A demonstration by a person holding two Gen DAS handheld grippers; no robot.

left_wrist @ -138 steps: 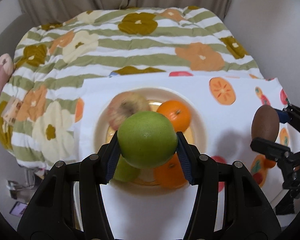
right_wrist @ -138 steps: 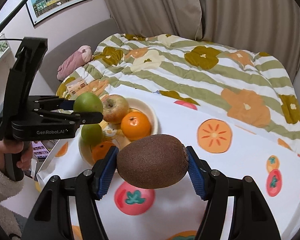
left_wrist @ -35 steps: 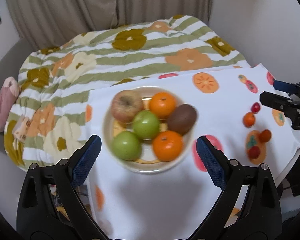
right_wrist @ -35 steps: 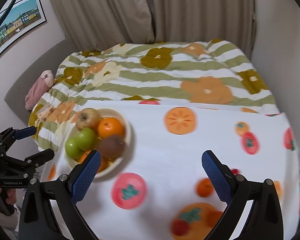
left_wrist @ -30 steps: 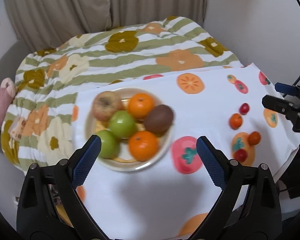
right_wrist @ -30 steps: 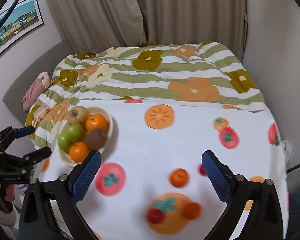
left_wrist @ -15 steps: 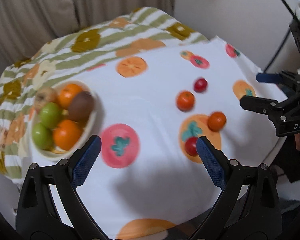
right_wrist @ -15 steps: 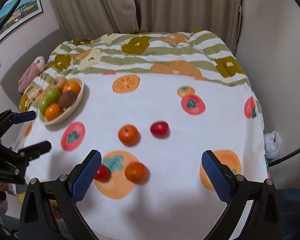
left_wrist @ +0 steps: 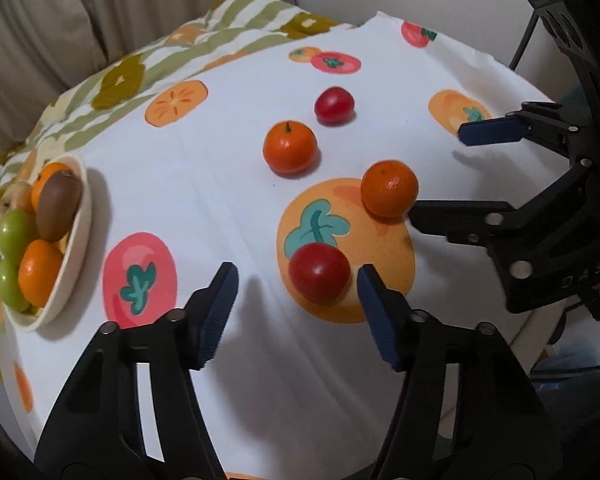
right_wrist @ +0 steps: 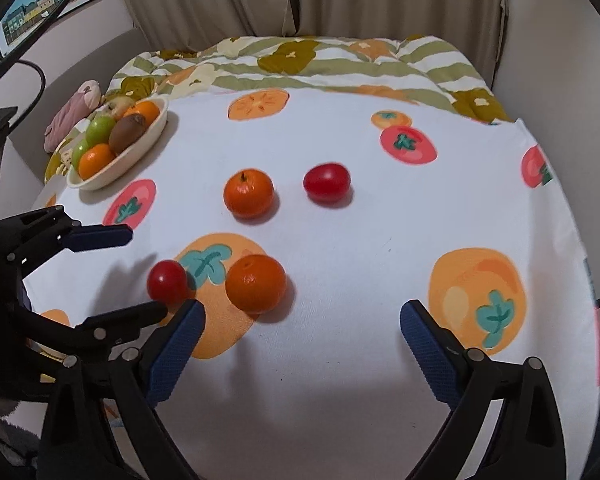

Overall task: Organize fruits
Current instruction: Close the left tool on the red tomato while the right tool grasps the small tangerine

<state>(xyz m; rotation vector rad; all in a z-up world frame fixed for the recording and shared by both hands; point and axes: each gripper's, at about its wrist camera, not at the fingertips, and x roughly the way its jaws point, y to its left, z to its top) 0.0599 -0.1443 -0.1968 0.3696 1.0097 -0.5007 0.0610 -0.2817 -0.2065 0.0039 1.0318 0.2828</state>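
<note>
Both views have swung off the cream ceramic bowl (left_wrist: 78, 236), now heaped with smooth apples, oranges and the fuzzy kiwi (delivered seconds ago), onto four loose fruits on the cloth-covered bench (left_wrist: 220, 152). Well right of the bowl, the left gripper (left_wrist: 294, 304), fingers wide and empty, brackets a glossy red tomato (left_wrist: 319, 274); the right gripper (right_wrist: 300, 340), equally wide, nears a dimpled orange (right_wrist: 255, 283), likely next.

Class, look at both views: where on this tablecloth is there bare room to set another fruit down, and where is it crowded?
Free: the cloth between the bowl and the far orange, and the stretch right of the far tomato. Crowded: around the near tomato and near orange, where the left gripper and right gripper hover open.
</note>
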